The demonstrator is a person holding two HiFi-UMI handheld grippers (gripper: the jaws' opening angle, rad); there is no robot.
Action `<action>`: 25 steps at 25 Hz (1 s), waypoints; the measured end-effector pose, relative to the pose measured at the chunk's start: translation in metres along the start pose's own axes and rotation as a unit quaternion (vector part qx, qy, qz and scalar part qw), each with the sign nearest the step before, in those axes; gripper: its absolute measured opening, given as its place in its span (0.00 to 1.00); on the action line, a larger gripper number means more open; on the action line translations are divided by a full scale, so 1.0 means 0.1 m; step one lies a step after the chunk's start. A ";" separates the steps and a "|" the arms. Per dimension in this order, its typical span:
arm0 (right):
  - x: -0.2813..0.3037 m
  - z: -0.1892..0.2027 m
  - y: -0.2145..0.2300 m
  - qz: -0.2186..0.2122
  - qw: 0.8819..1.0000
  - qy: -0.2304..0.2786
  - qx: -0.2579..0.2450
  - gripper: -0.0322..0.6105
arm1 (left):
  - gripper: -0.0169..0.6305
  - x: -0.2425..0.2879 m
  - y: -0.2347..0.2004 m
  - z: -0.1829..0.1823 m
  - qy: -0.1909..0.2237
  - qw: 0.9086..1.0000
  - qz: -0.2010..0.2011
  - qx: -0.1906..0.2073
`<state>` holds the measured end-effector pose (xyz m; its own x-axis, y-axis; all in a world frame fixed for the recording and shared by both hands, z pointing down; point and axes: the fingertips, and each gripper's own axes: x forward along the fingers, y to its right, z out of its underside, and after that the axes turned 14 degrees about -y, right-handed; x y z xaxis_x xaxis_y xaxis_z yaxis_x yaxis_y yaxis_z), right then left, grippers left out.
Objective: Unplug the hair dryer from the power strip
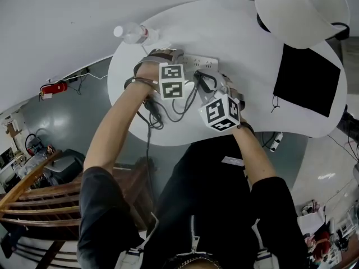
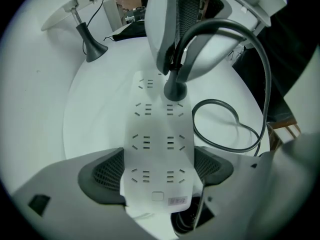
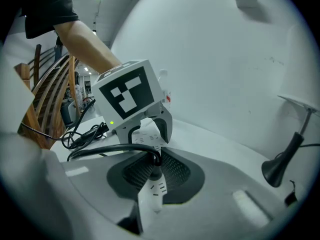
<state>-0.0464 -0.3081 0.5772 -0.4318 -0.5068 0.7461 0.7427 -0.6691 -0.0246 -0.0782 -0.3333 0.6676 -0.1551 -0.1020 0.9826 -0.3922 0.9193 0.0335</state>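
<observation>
Head view: the power strip [image 1: 197, 62] lies on the round white counter [image 1: 252, 94], with a water bottle [image 1: 134, 34] near it at the far-left edge. The left tool [image 1: 168, 59] is at the strip's left end and the right tool [image 1: 212, 86] sits over the dark plug [image 1: 203, 78].

Left gripper view: the left tool's jaws are closed against both long sides of the strip's near end, so it's pinned. Further along, the plug [image 2: 175, 90] is seated in a socket, and its cord [image 2: 240, 129] loops off to the right.

Right gripper view: the right tool's pads are squeezed on the plug [image 3: 156, 171], which stands upright in the strip.
</observation>
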 end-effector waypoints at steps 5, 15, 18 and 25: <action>-0.01 0.02 0.01 0.001 1.000 0.000 0.005 0.12 | 0.67 -0.13 -0.03 -0.01 0.013 1.000 -0.008 -0.012; 0.02 0.03 -0.03 0.020 1.000 -0.018 -0.016 0.12 | 0.67 -0.52 -0.01 0.10 0.064 0.993 -0.030 -0.093; -0.01 0.05 -0.01 0.023 0.999 -0.029 0.000 0.12 | 0.66 -0.63 0.05 0.12 0.083 0.988 -0.028 -0.125; -0.26 -0.04 -0.01 0.033 0.999 -0.024 -0.003 0.12 | 0.59 -0.89 0.18 0.18 0.115 0.977 -0.052 -0.172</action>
<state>-0.0382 -0.2962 0.5552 -0.3570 -0.5227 0.7741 0.7656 -0.6385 -0.0781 -0.0879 -0.3143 0.5774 0.0934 -0.1506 0.9842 -0.0611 0.9858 0.1566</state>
